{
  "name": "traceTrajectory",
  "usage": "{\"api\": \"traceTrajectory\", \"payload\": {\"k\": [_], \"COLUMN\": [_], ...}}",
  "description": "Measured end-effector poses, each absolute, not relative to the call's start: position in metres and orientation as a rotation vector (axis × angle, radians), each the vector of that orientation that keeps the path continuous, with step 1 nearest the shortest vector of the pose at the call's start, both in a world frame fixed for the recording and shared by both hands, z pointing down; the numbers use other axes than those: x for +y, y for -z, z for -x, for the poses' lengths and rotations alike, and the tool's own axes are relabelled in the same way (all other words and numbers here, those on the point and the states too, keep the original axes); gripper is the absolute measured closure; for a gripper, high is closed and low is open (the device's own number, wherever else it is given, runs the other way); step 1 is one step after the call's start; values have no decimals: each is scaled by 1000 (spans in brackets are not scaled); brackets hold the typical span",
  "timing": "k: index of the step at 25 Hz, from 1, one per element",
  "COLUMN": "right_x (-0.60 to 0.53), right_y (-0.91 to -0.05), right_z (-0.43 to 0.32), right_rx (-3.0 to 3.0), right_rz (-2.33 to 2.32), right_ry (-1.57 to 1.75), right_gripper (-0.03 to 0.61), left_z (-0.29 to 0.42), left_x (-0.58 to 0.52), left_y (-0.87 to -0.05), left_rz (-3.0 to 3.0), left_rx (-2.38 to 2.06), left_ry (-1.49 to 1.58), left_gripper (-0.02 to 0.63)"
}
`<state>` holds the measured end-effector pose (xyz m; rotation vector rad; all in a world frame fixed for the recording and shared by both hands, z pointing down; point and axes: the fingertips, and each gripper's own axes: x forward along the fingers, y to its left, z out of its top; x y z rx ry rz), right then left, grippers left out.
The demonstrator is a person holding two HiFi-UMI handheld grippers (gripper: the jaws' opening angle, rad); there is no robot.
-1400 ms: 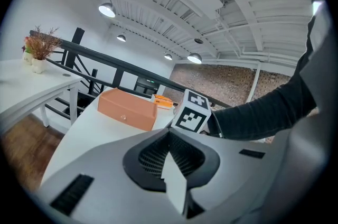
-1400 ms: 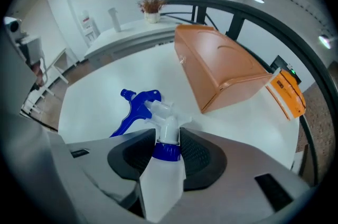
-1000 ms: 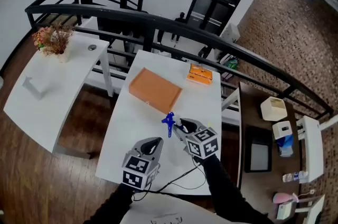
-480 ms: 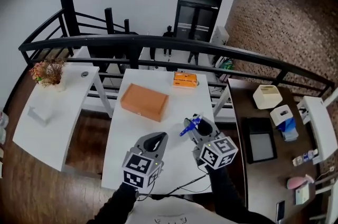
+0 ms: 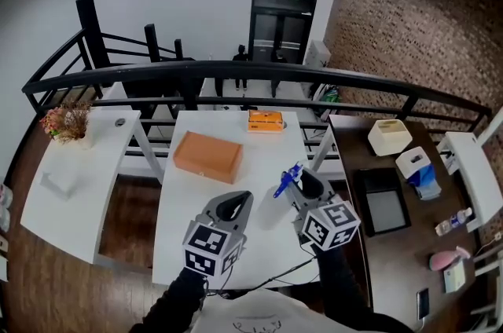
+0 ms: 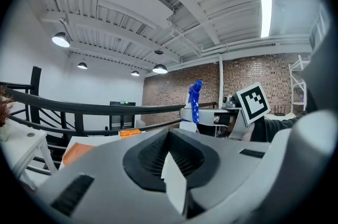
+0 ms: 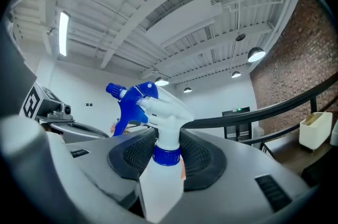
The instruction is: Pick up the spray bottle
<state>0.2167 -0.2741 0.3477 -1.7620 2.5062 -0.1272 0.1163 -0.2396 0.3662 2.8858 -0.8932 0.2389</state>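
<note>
Spray bottle [image 5: 288,181] pinched around its neck in the right tongs [image 5: 302,184].
The right gripper view shows its white body, blue collar and trigger head upright between the pads. The head view shows only the blue head, over the white surface [image 5: 185,190]. The left tongs [image 5: 236,203], at 8 o'clock from the bottle, are pressed together and hold nothing.

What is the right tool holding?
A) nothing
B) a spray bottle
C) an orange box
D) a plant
B: the right tool is shut on the spray bottle, gripping it at the neck, with the blue and white trigger head sticking up above the jaws.
</note>
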Motion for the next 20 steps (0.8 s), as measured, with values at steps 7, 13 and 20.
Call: {"api": "traceTrajectory", "payload": {"k": [7, 13, 20], "right_x": [-266, -259, -256], "right_y": [-330, -326, -326], "right_z": [-216, -209, -203], "right_rx": [2499, 2517, 2539], "right_rz": [1776, 1765, 1772], "right_ry": [70, 66, 48], "right_gripper": [454, 454, 455], "left_z": [-115, -110, -108], "left_x": [-243, -243, -237], "left_y": [-350, -340, -342], "left_rz": [-2914, -2924, -2908], "left_rx": [-908, -931, -944], "left_ry": [-201, -170, -166], "left_gripper": [611, 611, 611]}}
